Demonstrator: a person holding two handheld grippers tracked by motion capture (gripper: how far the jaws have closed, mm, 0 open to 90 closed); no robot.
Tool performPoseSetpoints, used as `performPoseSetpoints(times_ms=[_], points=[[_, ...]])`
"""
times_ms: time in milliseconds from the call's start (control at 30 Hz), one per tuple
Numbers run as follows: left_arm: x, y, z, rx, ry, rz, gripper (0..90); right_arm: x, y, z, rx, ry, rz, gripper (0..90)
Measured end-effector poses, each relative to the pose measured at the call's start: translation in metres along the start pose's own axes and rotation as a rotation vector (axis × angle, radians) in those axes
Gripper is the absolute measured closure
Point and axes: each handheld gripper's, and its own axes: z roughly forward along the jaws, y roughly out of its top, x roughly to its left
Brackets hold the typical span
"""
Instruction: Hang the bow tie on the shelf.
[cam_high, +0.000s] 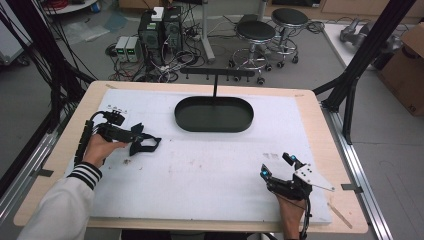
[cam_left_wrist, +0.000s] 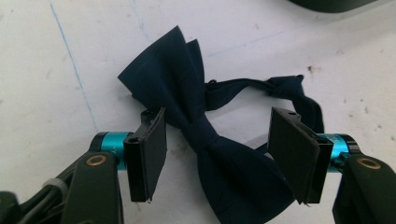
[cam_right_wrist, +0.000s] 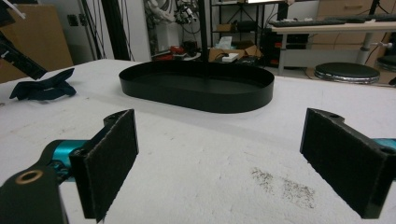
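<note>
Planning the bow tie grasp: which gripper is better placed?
Left. The left gripper is open with its fingers straddling the bow tie; the right gripper sits open far across the table.

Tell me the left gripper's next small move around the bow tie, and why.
Probably lower the left gripper a little and close on the bow tie at its knot. Its jaws stand open on either side of the knot, apparently not touching the cloth, and the tie lies flat on the white mat. The right gripper is open and far off.
</note>
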Motion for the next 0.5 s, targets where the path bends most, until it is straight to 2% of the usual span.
performPoseSetpoints(times_ms=[100, 133, 333, 500], points=[[-0.001, 0.000, 0.003, 0.014, 0.003, -0.004, 37.8, 0.000, 0.000, 0.000, -0.001, 0.000, 0.003, 10.5], [-0.002, 0.000, 0.006, 0.030, -0.014, -0.003, 38.4, 0.000, 0.000, 0.000, -0.001, -0.001, 0.003, 10.4], [-0.003, 0.000, 0.011, 0.040, -0.007, -0.001, 39.2, 0.000, 0.000, -0.001, -0.001, -0.003, 0.005, 10.5], [-0.003, 0.000, 0.014, 0.061, -0.005, -0.027, 39.4, 0.000, 0.000, -0.001, -0.001, 0.002, 0.009, 10.5]])
